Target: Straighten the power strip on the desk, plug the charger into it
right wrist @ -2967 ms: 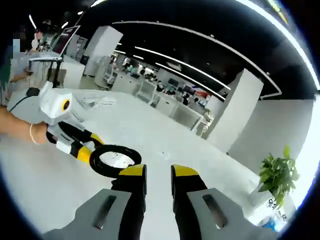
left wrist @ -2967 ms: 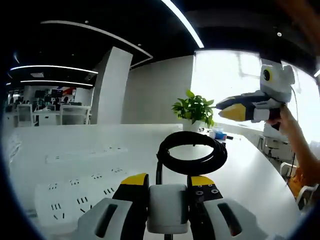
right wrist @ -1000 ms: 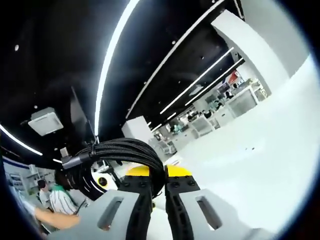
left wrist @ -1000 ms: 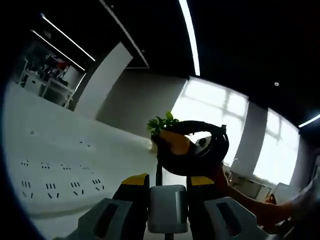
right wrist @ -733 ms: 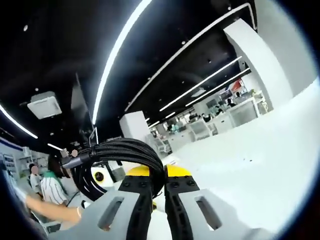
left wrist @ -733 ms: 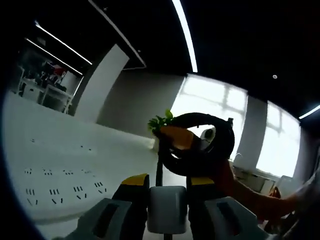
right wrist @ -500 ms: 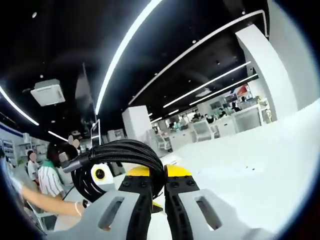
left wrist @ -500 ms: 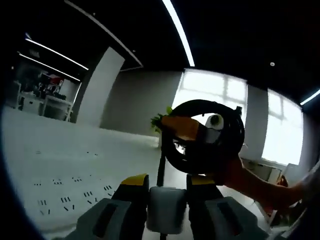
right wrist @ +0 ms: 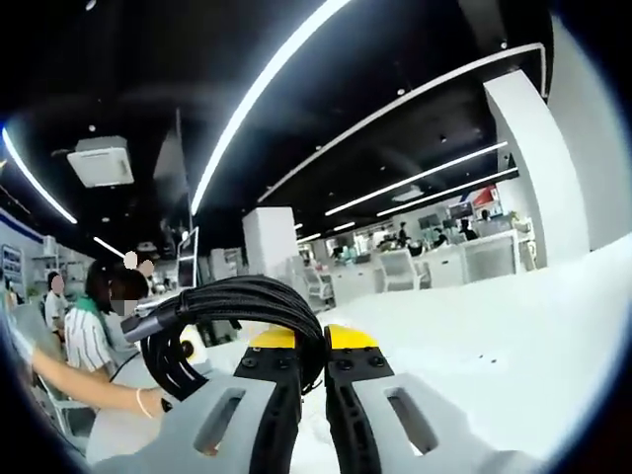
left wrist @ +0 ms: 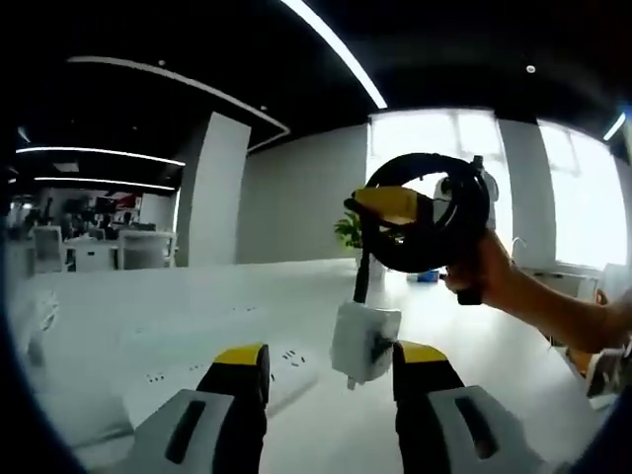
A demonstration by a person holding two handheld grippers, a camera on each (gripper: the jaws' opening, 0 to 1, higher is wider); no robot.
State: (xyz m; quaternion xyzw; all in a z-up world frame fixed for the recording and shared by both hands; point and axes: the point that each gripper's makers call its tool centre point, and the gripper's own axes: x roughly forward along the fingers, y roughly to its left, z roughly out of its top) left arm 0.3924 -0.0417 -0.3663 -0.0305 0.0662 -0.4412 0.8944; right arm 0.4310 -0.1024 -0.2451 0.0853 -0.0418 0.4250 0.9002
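The charger (left wrist: 365,343) is no longer being held by the left gripper (left wrist: 334,363): half a second ago its jaws were clamped on the white block, and now they are being held wide apart, with the block hanging free between and just above them.

The charger is being carried solely through its coiled black cable (left wrist: 427,212), which is being pinched between the closed jaws of the right gripper (right wrist: 301,346); in the left gripper view that other gripper is seen raised at the right, with the person's hand (left wrist: 484,272) behind it.

The power strip (left wrist: 222,375) is lying on the white desk (left wrist: 138,316) below and left of the charger, apart from it.

Judgement: a hand-over is being completed. Plugging in is not yet begun, and the dangling charger is likely being left free to swing, so a re-grip on its body is probably being called for.
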